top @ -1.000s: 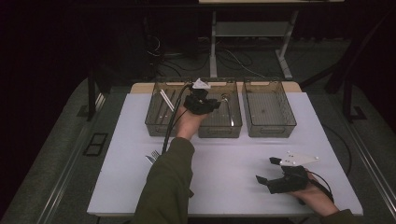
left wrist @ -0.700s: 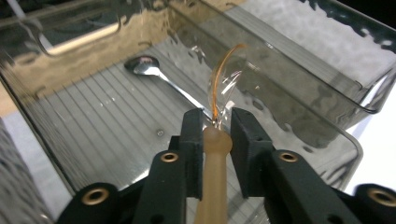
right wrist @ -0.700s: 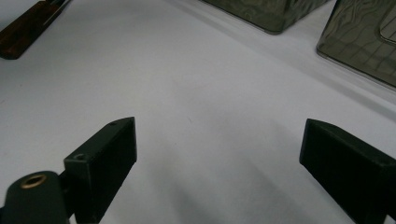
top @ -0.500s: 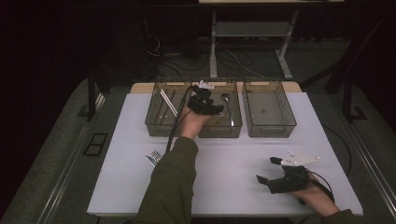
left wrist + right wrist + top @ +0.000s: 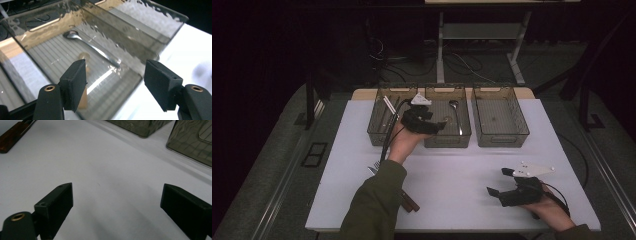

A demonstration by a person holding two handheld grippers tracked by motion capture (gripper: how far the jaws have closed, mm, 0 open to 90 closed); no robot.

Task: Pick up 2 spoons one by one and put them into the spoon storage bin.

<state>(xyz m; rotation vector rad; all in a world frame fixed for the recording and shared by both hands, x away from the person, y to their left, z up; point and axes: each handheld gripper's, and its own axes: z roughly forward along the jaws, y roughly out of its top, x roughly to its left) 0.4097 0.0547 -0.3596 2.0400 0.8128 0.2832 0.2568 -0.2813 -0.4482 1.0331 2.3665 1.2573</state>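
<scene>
The left gripper [image 5: 439, 125] is held over the near left part of the middle smoky transparent plastic bin [image 5: 464, 140], one of three such bins set in a row at the far side of the white desk [image 5: 452, 175]. Its black fingers [image 5: 75, 82] are parted, having just been opening, and nothing is caught between them. In the left gripper view, a shiny metal spoon [image 5: 92, 47] is seen lying on the ribbed floor of that bin, beyond the fingers and clear of them, with its bowl at the far end and its handle running toward the near wall. In the high view, the same spoon [image 5: 456, 115] is seen along the right side of the middle bin.

In the left bin [image 5: 374, 135], pale thin sticks [image 5: 388, 107] are leaned against the floor and far wall; what they are cannot be told. The right bin [image 5: 519, 137] stands just beside the middle one.

The right gripper [image 5: 497, 192] is rested low over the near right part of the desk, well apart from the bins. Its fingers [image 5: 55, 205] are spread wide over bare desk surface, with nothing between them.

At the near left, beside the green sleeve [image 5: 372, 205], a silver fork [image 5: 374, 167] and dark brown wooden handles [image 5: 409, 202] are partly covered by the arm. One wooden handle [image 5: 12, 136] is also caught in the right gripper view.
</scene>
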